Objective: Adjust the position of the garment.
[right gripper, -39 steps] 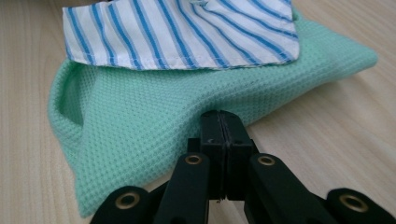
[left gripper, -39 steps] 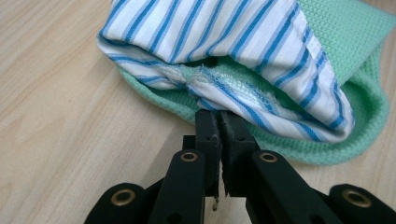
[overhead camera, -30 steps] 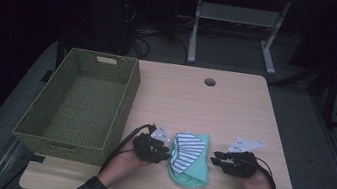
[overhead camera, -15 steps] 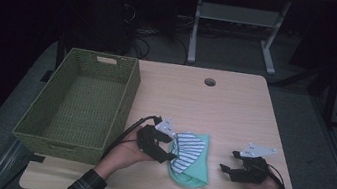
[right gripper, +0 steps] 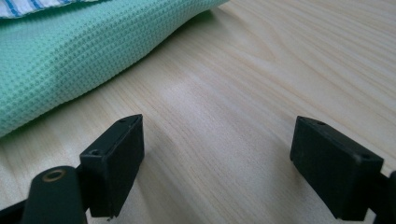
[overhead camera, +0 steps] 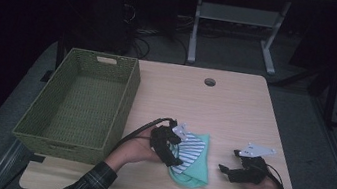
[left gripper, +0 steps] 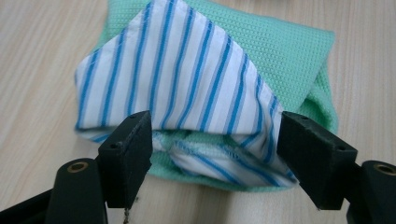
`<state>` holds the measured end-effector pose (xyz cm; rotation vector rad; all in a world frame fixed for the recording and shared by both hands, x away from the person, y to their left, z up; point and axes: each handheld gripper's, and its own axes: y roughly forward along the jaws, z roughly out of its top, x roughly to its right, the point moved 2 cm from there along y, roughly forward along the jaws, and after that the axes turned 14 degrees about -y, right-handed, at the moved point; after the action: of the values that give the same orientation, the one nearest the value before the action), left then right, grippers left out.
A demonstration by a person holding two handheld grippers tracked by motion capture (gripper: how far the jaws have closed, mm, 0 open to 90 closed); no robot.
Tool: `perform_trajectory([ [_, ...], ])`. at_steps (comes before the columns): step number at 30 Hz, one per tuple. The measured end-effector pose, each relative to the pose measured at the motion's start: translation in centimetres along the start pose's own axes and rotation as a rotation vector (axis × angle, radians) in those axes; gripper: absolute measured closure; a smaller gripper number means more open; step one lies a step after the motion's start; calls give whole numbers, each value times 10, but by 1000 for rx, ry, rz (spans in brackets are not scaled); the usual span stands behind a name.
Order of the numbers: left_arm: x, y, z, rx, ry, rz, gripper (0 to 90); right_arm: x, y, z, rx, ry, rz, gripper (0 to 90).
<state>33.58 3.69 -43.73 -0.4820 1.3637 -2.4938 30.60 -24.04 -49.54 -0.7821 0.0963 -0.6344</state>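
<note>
- The folded cloth bundle, a mint-green waffle-knit cloth with a white cotton cloth with blue stripes laid on top, lies on the light wooden table near its front edge, about in the middle betw. the left and right edges.
- The left gripper is at the left side of the bundle, touching or almost touching it. Its jaws have just been opening and now stand wide; in the left gripper view the near edge of the striped cloth sits betw. the two black pads, but they do not press it. I judge it as a release after folding, or a new approach to lift the whole stack.
- The right gripper rests low on the table, right of the bundle and apart from it. Its jaws were also just opening, are now well spread and hold nothing; bare wood betw. them, w/ the green cloth ahead at the upper left of its view.
- Probably both hands let go so that the fold stays flat.
- The green woven rectangular basket stands along the left edge of the table, open top, nothing visible inside; likely the place where the bundle goes.
- Materials: green cloth has thick honeycomb texture, soft rounded fold; striped one is thin, smooth, w/ stitched hem, its top forming a triangle shape. Table is smooth wood grain, w/ a round cable hole near the back edge.
</note>
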Motion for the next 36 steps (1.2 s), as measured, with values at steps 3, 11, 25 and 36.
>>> perform_trajectory([
  [3, -1, 4, 3, -7, 10, 1, 254, 0, 0, 0, -3, 5, 2, 174],
  [11, -4, 21, -1, -89, 26, 9, 245, 0, 0, 0, -2, 7, 2, 174],
  [25, -3, 30, -10, -136, 38, 41, 169, 0, 0, 0, 0, 3, -1, 174],
  [36, -2, 25, -10, -136, 17, 46, 381, 0, 0, 0, 0, 8, -1, 174],
])
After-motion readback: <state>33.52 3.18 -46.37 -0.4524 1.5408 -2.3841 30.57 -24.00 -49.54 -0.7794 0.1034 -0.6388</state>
